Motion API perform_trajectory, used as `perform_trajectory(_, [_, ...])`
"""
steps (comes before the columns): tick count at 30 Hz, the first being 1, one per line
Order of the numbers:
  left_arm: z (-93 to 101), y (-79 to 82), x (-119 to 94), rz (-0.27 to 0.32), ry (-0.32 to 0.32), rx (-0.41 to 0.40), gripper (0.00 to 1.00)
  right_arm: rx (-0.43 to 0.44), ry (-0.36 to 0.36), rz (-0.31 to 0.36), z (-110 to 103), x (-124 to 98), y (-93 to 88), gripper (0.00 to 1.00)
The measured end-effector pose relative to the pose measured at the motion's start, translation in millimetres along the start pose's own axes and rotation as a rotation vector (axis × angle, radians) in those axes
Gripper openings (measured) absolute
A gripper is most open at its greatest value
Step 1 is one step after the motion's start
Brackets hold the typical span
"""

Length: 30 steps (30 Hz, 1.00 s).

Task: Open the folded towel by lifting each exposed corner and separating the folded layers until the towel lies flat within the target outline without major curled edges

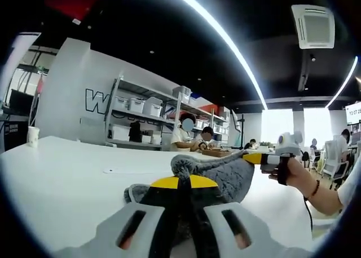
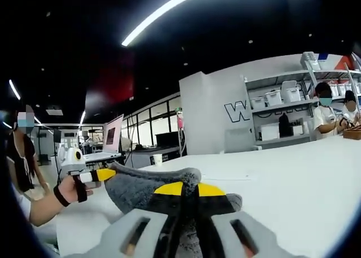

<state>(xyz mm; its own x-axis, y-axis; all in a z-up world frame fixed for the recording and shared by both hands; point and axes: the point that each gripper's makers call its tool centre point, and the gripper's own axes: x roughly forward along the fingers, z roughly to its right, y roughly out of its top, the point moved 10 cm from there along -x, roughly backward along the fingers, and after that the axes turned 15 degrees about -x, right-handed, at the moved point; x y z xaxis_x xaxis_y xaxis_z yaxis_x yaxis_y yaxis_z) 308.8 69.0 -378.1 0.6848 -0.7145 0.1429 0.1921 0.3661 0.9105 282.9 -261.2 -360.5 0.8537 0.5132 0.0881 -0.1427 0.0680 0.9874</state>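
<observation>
1. Towel (image 1: pixel 217 173): a grey fluffy cloth, held raised above the white table (image 1: pixel 62 173) between both grippers.
2. Left gripper (image 1: pixel 179 186): the yellow-tipped jaws are closed together on the near towel edge in the left gripper view.
3. Right gripper (image 1: pixel 256 158): seen at the towel's far corner, jaws pinched on the towel, held by a hand (image 1: pixel 293 176).
4. Shelving (image 1: pixel 144 120) with white bins is seen behind.
</observation>
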Motion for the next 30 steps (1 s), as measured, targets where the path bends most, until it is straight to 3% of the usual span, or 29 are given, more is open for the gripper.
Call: perform_trajectory(30, [9.8,-18.0,-21.6,-0.012,-0.029,0.031,0.03,-0.020,-0.018,-0.014,-18.3,-21.1,-17.2,0.00])
